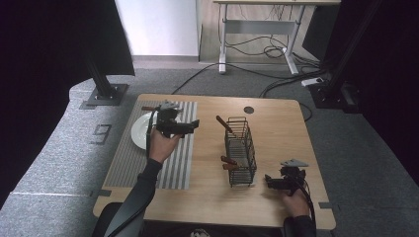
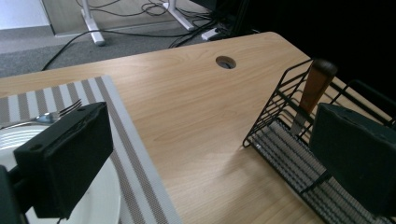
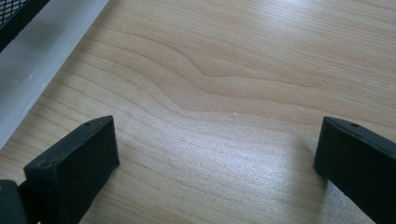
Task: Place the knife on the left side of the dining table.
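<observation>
wooden-handled knives stood in the black wire rack [image 1: 241, 157] at mid-table as the left gripper [image 1: 189, 125] hovered, jaws wide and empty, above the striped placemat [image 1: 179, 163]; the right gripper [image 1: 270, 180], equally spread, held nothing beside the rack.

One wooden table [image 1: 276, 118]; one striped placemat [image 1: 185, 163]; one white plate [image 1: 140, 131]; one fork [image 2: 51, 115]; one black wire basket [image 1: 240, 158]; three wooden-handled utensils: one far [image 1: 224, 123], two near [image 1: 228, 163]; two hand-held grippers, left [image 1: 193, 125], right [image 1: 267, 179].
</observation>
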`<state>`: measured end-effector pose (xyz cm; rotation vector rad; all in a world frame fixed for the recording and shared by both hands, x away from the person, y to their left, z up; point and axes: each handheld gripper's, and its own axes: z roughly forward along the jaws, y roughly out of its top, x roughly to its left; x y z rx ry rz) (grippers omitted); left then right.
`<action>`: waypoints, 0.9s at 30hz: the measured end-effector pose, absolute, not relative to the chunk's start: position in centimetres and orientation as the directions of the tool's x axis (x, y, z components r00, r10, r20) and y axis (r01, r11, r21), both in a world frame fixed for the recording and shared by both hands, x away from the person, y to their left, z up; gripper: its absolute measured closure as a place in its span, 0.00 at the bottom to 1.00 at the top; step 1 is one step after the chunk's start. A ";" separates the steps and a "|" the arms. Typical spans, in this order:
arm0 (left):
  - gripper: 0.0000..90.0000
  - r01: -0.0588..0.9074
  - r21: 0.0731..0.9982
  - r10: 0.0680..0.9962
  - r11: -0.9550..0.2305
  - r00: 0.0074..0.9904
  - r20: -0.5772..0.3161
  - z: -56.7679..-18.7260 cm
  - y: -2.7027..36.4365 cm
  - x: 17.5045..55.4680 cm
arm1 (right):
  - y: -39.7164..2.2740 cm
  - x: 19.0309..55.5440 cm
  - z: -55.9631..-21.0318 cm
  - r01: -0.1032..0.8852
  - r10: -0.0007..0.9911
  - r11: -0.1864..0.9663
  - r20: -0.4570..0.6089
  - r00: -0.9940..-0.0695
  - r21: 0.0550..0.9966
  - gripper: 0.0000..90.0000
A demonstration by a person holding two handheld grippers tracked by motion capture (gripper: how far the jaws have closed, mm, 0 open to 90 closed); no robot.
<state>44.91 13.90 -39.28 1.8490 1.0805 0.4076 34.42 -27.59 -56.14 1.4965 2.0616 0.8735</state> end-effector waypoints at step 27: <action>0.40 0.578 0.801 0.802 -0.156 0.547 -0.239 -38.8 6.0 46.3 | -27.6 34.4 -56.1 0.668 0.950 0.212 0.011 -0.313 0.713 0.00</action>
